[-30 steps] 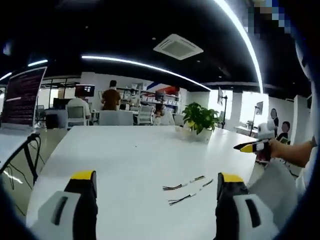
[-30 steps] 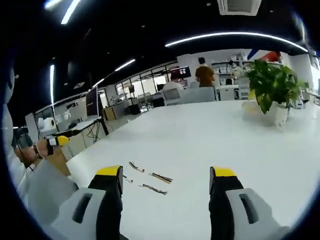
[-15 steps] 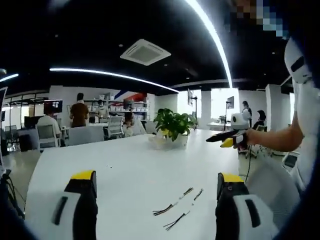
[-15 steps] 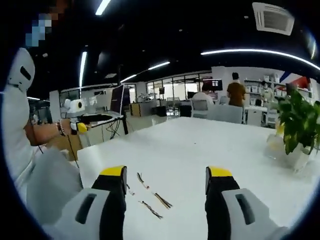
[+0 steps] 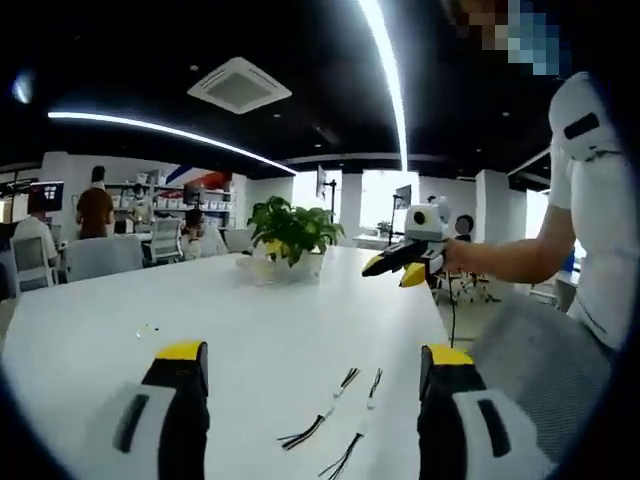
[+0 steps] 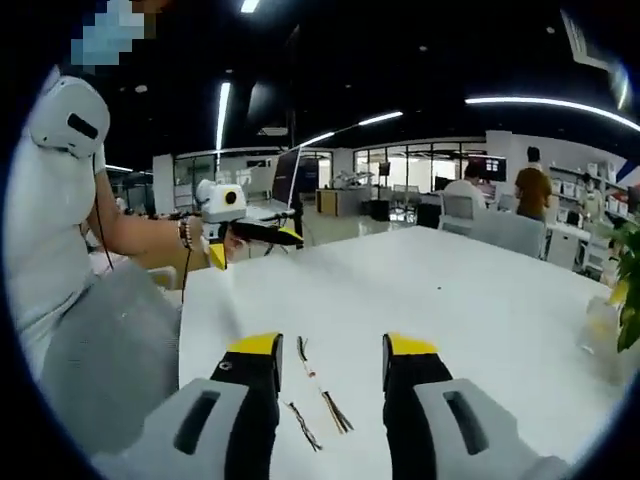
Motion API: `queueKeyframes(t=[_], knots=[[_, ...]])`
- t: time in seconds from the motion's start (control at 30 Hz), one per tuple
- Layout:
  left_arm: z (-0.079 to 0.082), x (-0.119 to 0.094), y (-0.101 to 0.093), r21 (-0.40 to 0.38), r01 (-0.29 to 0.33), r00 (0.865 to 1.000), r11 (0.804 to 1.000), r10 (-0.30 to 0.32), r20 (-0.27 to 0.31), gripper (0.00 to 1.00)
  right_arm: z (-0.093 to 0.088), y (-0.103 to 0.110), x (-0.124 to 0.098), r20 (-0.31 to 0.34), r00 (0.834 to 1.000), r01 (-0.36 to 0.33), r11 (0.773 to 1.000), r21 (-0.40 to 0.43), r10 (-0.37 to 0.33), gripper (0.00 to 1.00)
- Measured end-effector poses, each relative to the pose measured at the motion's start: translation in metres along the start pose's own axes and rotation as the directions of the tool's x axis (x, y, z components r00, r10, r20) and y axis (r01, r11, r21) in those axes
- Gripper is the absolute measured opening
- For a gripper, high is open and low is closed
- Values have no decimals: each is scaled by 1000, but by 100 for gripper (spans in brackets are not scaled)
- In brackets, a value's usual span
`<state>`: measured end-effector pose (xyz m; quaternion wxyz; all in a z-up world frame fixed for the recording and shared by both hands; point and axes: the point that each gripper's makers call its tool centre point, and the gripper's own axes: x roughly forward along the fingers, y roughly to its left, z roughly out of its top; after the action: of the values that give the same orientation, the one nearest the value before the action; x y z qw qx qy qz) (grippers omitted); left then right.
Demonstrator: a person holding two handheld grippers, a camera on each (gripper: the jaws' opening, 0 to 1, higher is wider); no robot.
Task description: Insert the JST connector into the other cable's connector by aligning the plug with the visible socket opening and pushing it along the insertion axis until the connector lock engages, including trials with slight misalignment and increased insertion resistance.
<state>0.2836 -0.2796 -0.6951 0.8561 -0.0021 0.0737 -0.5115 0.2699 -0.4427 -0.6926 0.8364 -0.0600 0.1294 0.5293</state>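
Observation:
Two short wired JST cables lie side by side on the white table [image 5: 90, 330]. In the left gripper view, the cables [image 5: 320, 418] rest just ahead of and between my own jaws. My left gripper [image 5: 314, 355] is open with nothing in it. My right gripper [image 5: 400, 268] hangs in the air above the table's right side, held by a hand. In the right gripper view, the cables [image 6: 322, 395] lie between and just beyond my right gripper [image 6: 332, 346], which is open and empty. My left gripper [image 6: 250, 234] hovers at the table's left corner.
A potted plant [image 5: 288, 235] stands at the table's far side. A tiny loose part [image 5: 148, 328] lies on the left of the table. The person's arm and white shirt [image 6: 60, 230] are close by. Chairs, desks and people fill the room behind.
Both views have swung round with the hands, so each shows the other gripper nearer its middle. The right gripper's jaws stand closer together than before. The cables have not moved.

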Motion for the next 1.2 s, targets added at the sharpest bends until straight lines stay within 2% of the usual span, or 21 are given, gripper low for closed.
queueKeyframes(t=[0.2,0.37,0.43,0.47,0.57,0.73,0.8,0.87,0.93,1.13,1.2], knots=[[-26,24,6,-33,55,998,998,-56,-35,85,-16,-10,28,-27,999,-38,999,15,39,34],[-40,41,6,-52,104,994,993,-106,-32,80,-26,-12,49,-27,997,-66,997,41,67,27],[-54,48,2,-58,135,989,989,-138,-59,79,-35,-9,58,-49,995,-89,995,50,92,27],[-64,50,-1,-45,153,983,987,-156,-92,78,-41,-7,62,-66,992,-105,993,57,109,28],[-78,57,-9,-23,185,975,983,-186,-121,72,-55,-3,72,-100,987,-123,991,55,128,30],[-100,69,-10,-3,184,969,983,-182,-166,58,-78,3,85,-153,977,-142,989,49,147,24],[-111,71,-11,-30,186,962,982,-189,-198,52,-88,5,89,-179,971,-150,987,48,156,24],[-116,72,-11,-33,189,959,981,-192,-207,50,-100,5,89,-232,961,-150,988,24,151,24],[-122,73,-12,-41,190,956,981,-195,-218,49,-105,5,91,-243,959,-149,989,4,146,24],[-126,75,-10,-21,187,959,982,-187,-213,33,-119,9,97,-252,953,-170,986,6,165,19],[-129,76,-9,-7,184,959,983,-181,-217,33,-126,10,98,-274,946,-180,984,-10,170,19]])
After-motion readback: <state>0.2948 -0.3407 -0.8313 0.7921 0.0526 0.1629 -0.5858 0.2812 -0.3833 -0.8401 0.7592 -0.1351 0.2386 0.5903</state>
